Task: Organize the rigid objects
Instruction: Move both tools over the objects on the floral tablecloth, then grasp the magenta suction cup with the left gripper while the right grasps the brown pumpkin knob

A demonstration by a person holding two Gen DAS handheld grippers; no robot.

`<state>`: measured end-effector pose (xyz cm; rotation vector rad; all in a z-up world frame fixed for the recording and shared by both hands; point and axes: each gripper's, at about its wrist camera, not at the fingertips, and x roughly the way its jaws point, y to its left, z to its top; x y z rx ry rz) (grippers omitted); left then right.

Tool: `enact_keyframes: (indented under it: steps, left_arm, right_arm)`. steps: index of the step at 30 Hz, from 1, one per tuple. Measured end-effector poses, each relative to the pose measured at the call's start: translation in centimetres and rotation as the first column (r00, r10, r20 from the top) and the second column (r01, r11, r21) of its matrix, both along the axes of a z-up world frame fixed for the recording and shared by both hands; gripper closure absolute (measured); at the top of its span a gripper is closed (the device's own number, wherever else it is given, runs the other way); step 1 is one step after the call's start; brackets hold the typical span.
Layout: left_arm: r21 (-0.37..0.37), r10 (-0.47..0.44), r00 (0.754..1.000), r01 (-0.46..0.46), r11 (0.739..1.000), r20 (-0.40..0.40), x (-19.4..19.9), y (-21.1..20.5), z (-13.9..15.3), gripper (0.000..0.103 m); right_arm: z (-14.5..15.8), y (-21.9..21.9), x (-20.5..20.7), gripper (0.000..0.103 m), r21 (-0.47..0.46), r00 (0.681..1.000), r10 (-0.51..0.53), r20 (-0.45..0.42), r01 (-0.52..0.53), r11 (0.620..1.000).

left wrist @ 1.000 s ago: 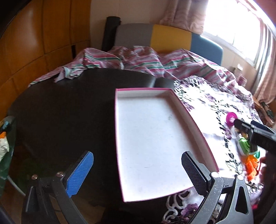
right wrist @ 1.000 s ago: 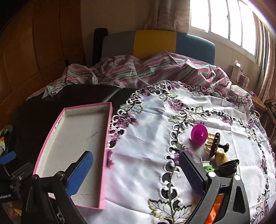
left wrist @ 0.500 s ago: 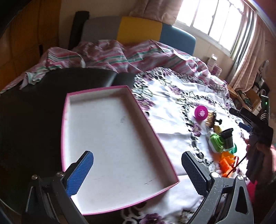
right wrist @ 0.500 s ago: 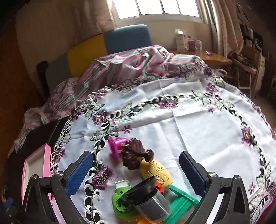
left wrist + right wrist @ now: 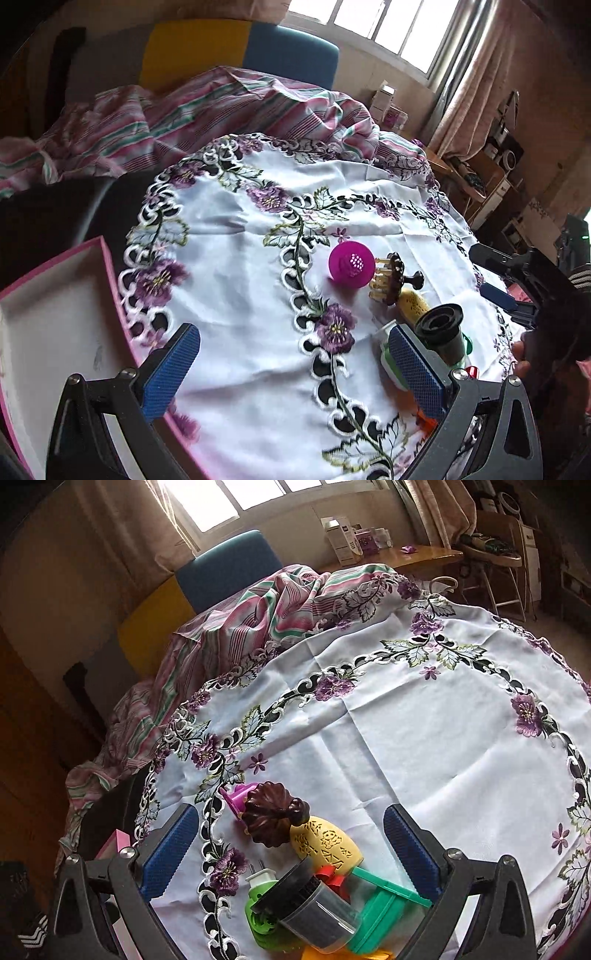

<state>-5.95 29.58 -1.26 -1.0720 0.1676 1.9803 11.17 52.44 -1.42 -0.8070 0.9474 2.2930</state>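
Note:
A pink-rimmed white box [image 5: 48, 325] lies at the left on the table; its corner [image 5: 119, 840] shows in the right wrist view. A cluster of small objects sits on the embroidered cloth: a magenta perforated cup [image 5: 351, 263], a brown scalloped brush [image 5: 272, 814], a yellow patterned piece [image 5: 328, 843], a black-and-grey cup [image 5: 314, 912], a green plug [image 5: 263, 914] and a teal part [image 5: 384, 904]. My left gripper [image 5: 293, 369] is open above the cloth, left of the cluster. My right gripper [image 5: 291, 845] is open, straddling the cluster, and holds nothing.
A striped pink-and-green blanket [image 5: 207, 107] is bunched at the table's far side before a yellow-and-blue chair back [image 5: 236, 51]. A wooden desk with boxes [image 5: 406, 554] stands at the back right. The white floral tablecloth [image 5: 443, 738] covers most of the table.
Both views have swung right, from the box toward the object cluster. The right gripper has come closer, so the objects now lie between its fingers. Both stayed open.

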Motion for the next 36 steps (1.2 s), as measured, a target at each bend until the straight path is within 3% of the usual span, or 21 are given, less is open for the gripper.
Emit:
enact_keyframes:
  steps: [3, 11, 18, 20, 22, 23, 31, 32, 33, 36]
  left_arm:
    - [-0.023, -0.017, 1.000, 0.017, 1.000, -0.006, -1.1, 2.9, -1.0, 0.000]
    - [0.005, -0.073, 0.988, 0.073, 0.997, 0.135, -3.4, 9.6, -3.1, 0.000]
    - [-0.017, -0.039, 0.976, 0.043, 0.999, 0.212, -5.3, 13.7, -5.3, 0.002]
    - [-0.022, -0.047, 0.965, 0.055, 0.998, 0.257, -5.6, 14.4, -6.2, 0.011]
    - [-0.015, -0.085, 0.946, 0.094, 0.995, 0.312, -5.6, 14.6, -7.3, 0.039]
    - [-0.002, -0.100, 0.939, 0.106, 0.994, 0.329, -5.5, 14.5, -7.5, 0.046]
    - [0.046, -0.098, 0.936, 0.087, 0.995, 0.338, -5.4, 10.3, -6.6, 0.050]
    - [0.046, -0.089, 0.943, 0.078, 0.996, 0.322, -5.4, 9.5, -6.2, 0.055]
    - [0.036, -0.081, 0.949, 0.073, 0.997, 0.306, -5.4, 8.8, -5.9, 0.068]
    - [0.023, -0.075, 0.956, 0.072, 0.997, 0.283, -5.1, 6.9, -5.3, 0.069]
  right_arm:
    - [-0.1, 0.4, 0.1, 0.001, -0.022, 1.000, -0.003, -0.008, 0.003, 1.000]
    - [-0.5, 1.1, 0.3, 0.001, -0.059, 1.000, -0.010, -0.020, 0.009, 0.998]
    - [-1.1, 1.1, -0.2, 0.001, -0.083, 1.000, 0.006, -0.008, -0.007, 0.997]
    - [-1.2, 1.1, -0.3, 0.001, -0.084, 1.000, 0.009, -0.004, -0.009, 0.996]
    - [-1.3, 1.0, -0.3, 0.001, -0.080, 1.000, 0.007, 0.005, -0.007, 0.997]
    - [-1.4, 1.1, -0.3, 0.001, -0.082, 1.000, 0.006, 0.009, -0.005, 0.997]
    - [-1.7, 1.1, -0.4, 0.001, -0.089, 1.000, 0.008, 0.025, -0.006, 0.996]
    - [-1.7, 1.0, -0.4, 0.001, -0.088, 1.000, 0.011, 0.027, -0.009, 0.996]
    - [-1.7, 0.9, -0.4, 0.001, -0.085, 0.999, 0.013, 0.032, -0.011, 0.996]
    - [-1.7, 0.8, -0.6, 0.001, -0.083, 0.999, 0.025, 0.034, -0.022, 0.996]
